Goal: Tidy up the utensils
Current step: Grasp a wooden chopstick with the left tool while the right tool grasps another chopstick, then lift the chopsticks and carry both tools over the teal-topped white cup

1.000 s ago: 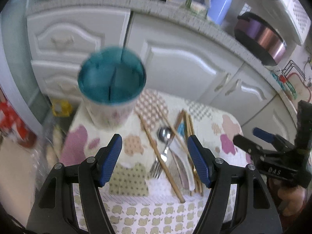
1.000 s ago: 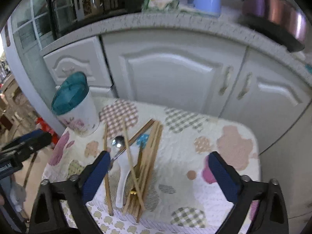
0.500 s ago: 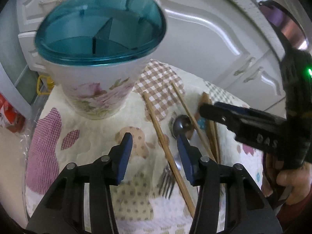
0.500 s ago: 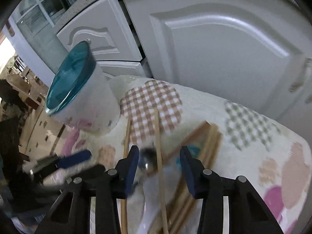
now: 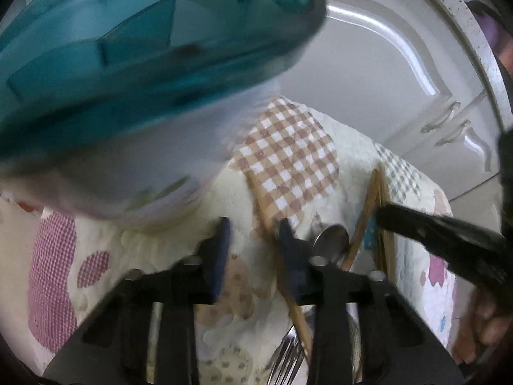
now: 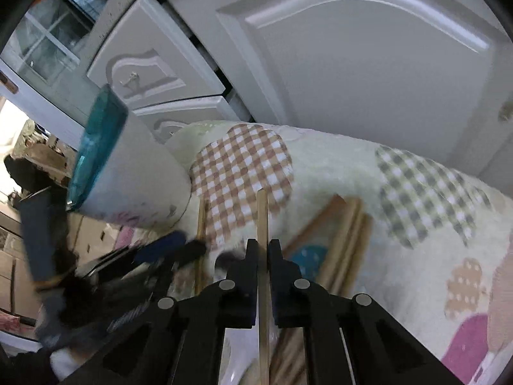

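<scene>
Chopsticks were the target on both sides here. Your right claw (image 6: 263, 250) had snapped from wide to fully clamped on a single wooden chopstick (image 6: 262, 211), which ran straight between the pads with its tip poking out over the brown checked patch of the quilted cloth (image 6: 320, 173). That one looked like a real grip, so the pickup on that side seemed done.

Your left claw (image 5: 253, 243) was a different story. Its jaws were closing, down from wide to a narrow gap, but in the left wrist view they looked to be apart, with the other chopstick (image 5: 296, 311) lying just against the right-hand pad rather than pinched. I couldn't tell for sure whether it sat between the pads or beside them, the frame was blurry.

Both claws had dropped from well above the tabletop down into the pile within the last second, and the teal-rimmed utensil holder (image 5: 134, 73) went from a small thing at the back to filling the upper left of that view. It stood just left of the claws on the cloth. The metal spoon (image 5: 332, 242), fork (image 5: 285, 359) and the remaining bundle of chopsticks (image 6: 336, 234) lay untouched, so most of the sorting was still ahead of you.
</scene>
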